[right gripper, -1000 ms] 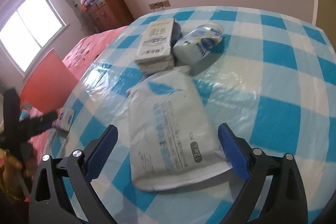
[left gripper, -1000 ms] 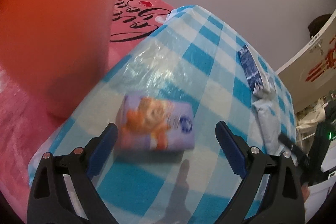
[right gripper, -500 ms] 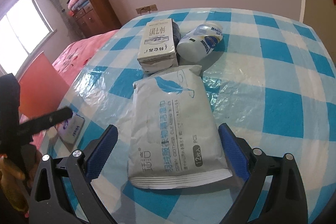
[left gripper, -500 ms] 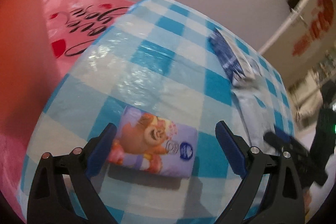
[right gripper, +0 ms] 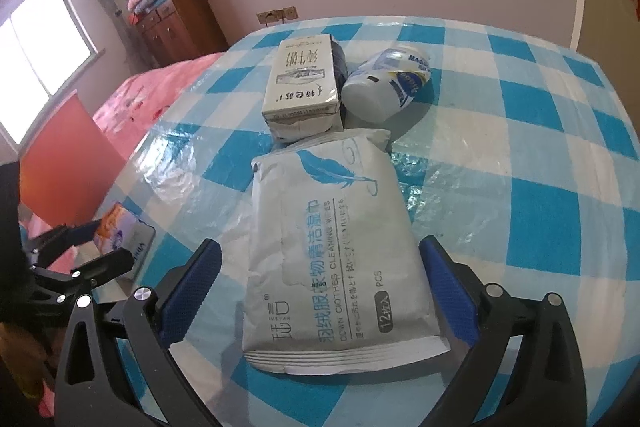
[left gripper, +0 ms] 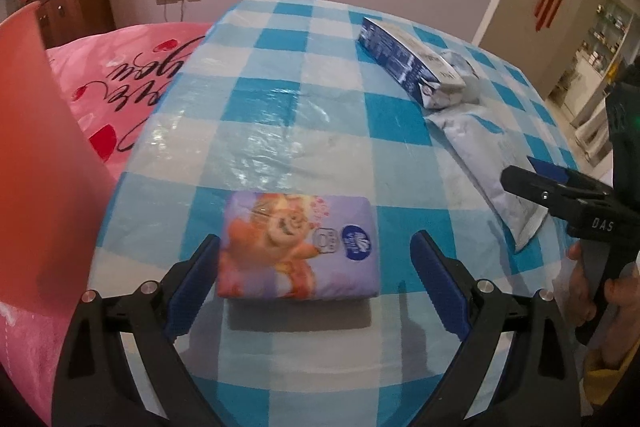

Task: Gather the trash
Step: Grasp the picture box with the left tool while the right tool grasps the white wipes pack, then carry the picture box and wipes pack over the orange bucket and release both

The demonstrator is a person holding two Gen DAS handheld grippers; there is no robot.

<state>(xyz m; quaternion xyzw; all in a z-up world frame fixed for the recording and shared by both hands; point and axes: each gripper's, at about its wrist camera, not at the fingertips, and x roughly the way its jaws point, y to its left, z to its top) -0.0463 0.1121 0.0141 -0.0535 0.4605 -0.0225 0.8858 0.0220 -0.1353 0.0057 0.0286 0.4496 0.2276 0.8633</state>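
Observation:
A purple tissue pack [left gripper: 298,247] with a cartoon print lies on the blue-checked tablecloth [left gripper: 280,99]. My left gripper [left gripper: 316,279] is open, its jaws astride the pack's near end, not pressing it. A grey wet-wipes pouch [right gripper: 336,251] lies between the open jaws of my right gripper [right gripper: 320,291]. Beyond the pouch lie a milk carton [right gripper: 304,87] and a white bottle [right gripper: 386,83] on its side. In the left wrist view the pouch [left gripper: 484,155] and carton [left gripper: 404,61] show at the right, with the right gripper's fingers [left gripper: 560,187] beside them.
An orange bin wall [left gripper: 40,163] stands close on the left, off the table edge. A pink bedspread [left gripper: 132,75] lies behind it. A wooden cabinet [right gripper: 180,23] stands by the far wall. A hand [left gripper: 588,291] holds the right gripper at the right edge.
My left gripper has swung right and moved in, so the tissue pack now lies between its jaws. The right gripper has crept forward over the pouch.

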